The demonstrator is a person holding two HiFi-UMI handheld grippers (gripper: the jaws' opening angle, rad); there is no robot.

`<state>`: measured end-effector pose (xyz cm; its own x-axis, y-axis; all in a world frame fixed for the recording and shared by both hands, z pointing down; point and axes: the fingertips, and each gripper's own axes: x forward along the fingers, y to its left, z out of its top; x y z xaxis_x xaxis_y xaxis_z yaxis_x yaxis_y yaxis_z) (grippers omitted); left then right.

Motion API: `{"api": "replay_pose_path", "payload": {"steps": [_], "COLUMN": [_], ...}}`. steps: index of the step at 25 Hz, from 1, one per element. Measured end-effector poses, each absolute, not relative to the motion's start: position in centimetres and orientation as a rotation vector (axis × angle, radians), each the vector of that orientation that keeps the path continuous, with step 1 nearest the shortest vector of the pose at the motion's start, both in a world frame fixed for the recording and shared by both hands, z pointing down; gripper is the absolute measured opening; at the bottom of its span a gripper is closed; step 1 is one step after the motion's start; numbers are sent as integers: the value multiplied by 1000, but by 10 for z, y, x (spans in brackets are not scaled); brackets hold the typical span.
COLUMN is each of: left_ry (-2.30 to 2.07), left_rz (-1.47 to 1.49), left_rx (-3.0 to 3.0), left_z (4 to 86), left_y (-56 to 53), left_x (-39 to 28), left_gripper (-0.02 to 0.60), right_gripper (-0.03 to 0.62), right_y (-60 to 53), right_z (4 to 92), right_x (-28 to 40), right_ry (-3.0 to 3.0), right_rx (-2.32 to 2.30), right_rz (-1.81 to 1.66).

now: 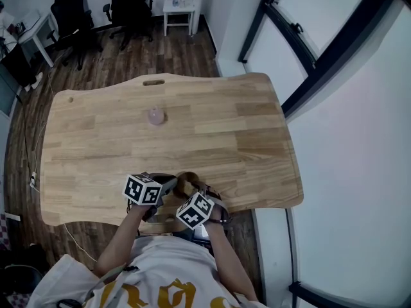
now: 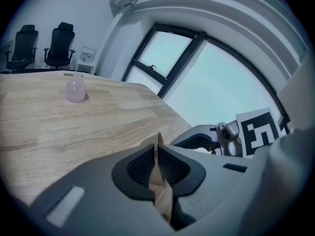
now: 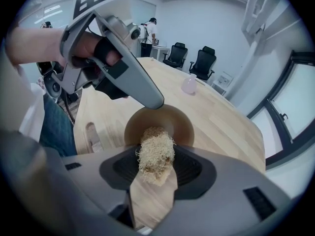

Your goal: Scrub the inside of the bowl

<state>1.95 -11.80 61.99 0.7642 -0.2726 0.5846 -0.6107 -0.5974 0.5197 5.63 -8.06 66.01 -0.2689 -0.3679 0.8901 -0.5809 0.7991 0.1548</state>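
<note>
My left gripper [image 2: 158, 167] is pinched on the rim of the wooden bowl [image 3: 172, 123], near the table's [image 1: 212, 127] closest edge; my right gripper [image 3: 156, 167] clamps a pale fibre scrubber [image 3: 155, 151], its tip reaching into the bowl's hollow
</note>
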Motion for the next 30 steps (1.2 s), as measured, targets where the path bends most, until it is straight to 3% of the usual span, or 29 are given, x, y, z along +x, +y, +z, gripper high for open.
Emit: {"api": "replay_pose_path", "payload": {"steps": [15,30], "left_ry": [-613,-625], "left_rz": [601,613], "left_rx": [2190,2191], "left_z": [625,627], "left_y": [-115,-116], "left_x": [20,16], "left_gripper": [22,21], "right_gripper": [184,184], "right_y": [-97,-72], "right_z": [651,654], "right_x": [61,31], "right_ry": [-1881,-1988], "right_rx": [810,611], "right_rz": [216,192]}}
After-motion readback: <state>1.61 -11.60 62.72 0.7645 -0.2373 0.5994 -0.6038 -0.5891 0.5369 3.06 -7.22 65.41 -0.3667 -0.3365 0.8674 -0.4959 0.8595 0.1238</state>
